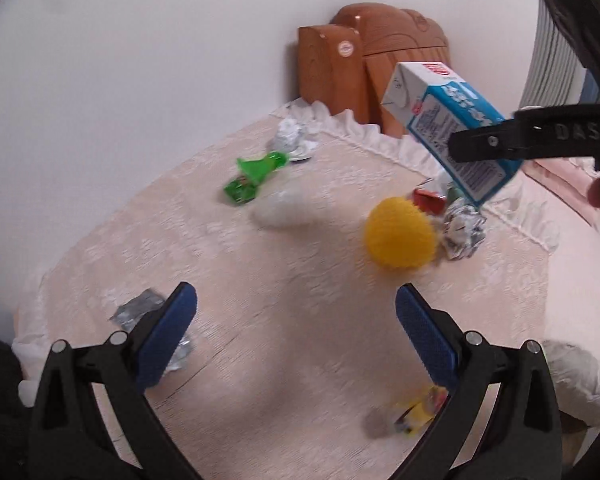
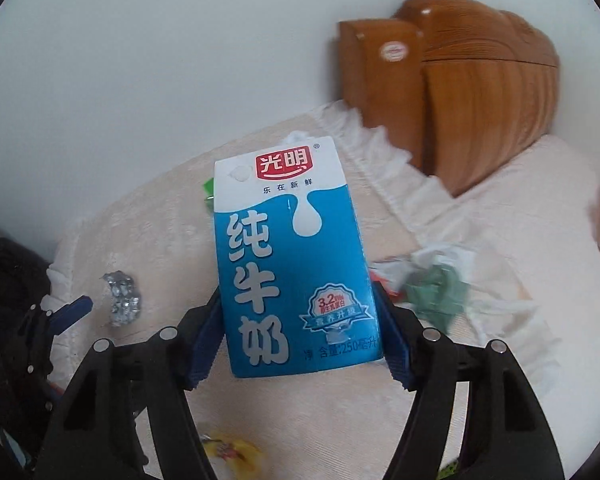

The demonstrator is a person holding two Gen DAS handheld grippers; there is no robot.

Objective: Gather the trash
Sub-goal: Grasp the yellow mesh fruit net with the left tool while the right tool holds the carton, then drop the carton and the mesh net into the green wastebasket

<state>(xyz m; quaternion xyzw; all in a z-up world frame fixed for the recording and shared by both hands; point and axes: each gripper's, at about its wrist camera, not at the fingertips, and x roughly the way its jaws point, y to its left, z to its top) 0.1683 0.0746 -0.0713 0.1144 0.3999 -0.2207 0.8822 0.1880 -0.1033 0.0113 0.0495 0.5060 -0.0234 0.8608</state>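
Left wrist view: the left gripper (image 1: 296, 312) hangs over the lace tablecloth (image 1: 228, 240) with its jaws spread wide and nothing between them. Litter on the cloth: a green wrapper (image 1: 256, 174), a crumpled foil piece (image 1: 140, 310) beside the left finger, a yellow spiky ball (image 1: 400, 232), a crumpled printed paper (image 1: 462, 232) just beside the ball, a red item (image 1: 428, 198) and a blurred yellow wrapper (image 1: 420, 412). The milk carton (image 1: 448, 128) is lifted clear of the cloth, tilted, clamped by the right gripper (image 1: 496, 144).

Right wrist view: the right gripper (image 2: 298, 344) is closed on the lower part of the milk carton (image 2: 292, 260), one pad on each side wall. A foil blister pack (image 2: 122, 300) and a crumpled green-and-white wrapper (image 2: 436, 284) lie below.

Progress assessment: one item is picked up but not deposited; no bin is visible. Most of the litter appears uncollected, so the task is judged to be at an early stage.
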